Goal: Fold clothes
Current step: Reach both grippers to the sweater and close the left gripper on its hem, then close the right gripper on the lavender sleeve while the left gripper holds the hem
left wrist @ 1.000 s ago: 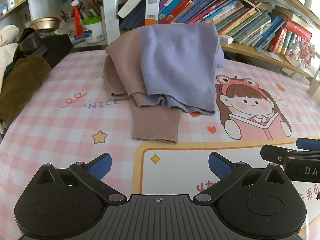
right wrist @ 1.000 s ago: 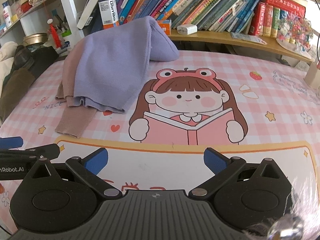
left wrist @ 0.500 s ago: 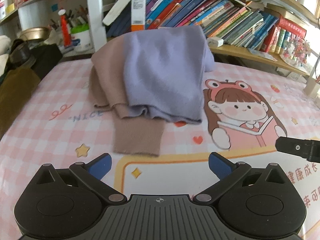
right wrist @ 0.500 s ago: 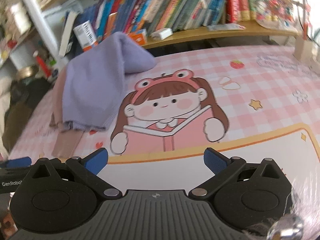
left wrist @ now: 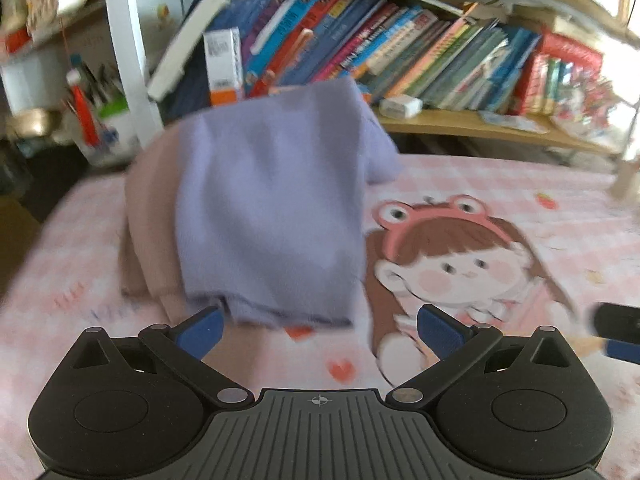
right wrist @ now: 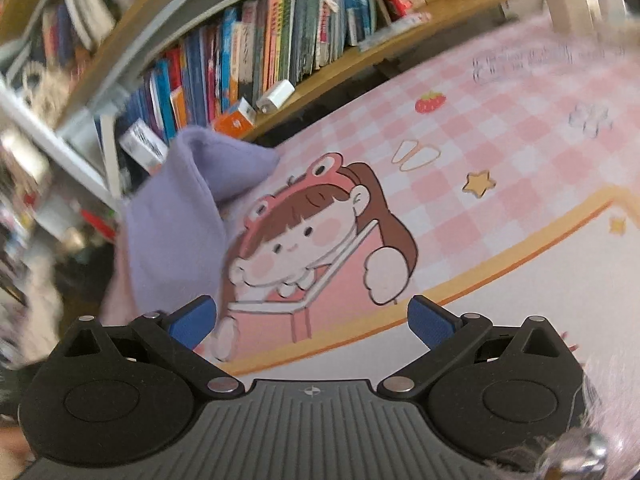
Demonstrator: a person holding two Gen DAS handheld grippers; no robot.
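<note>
A lilac knit garment (left wrist: pixel 272 216) lies draped over a brownish-pink one (left wrist: pixel 148 216) at the back left of the pink checked table mat (left wrist: pixel 560 208). My left gripper (left wrist: pixel 318 330) is open, its blue fingertips just short of the lilac hem, with nothing between them. In the right wrist view the lilac garment (right wrist: pixel 176 224) is at the left, and my right gripper (right wrist: pixel 312 320) is open and tilted above the cartoon girl print (right wrist: pixel 316 240). The right gripper's finger (left wrist: pixel 616 324) shows at the left view's right edge. Both views are motion-blurred.
A bookshelf (left wrist: pixel 400 56) full of books runs along the back of the table. Jars, pens and dark clothes (left wrist: pixel 24 208) crowd the far left. A white charger block (right wrist: pixel 276 96) sits on the wooden shelf ledge.
Both grippers have moved forward toward the clothes pile. The right gripper has also swung and tilted left. The garments have not moved.
</note>
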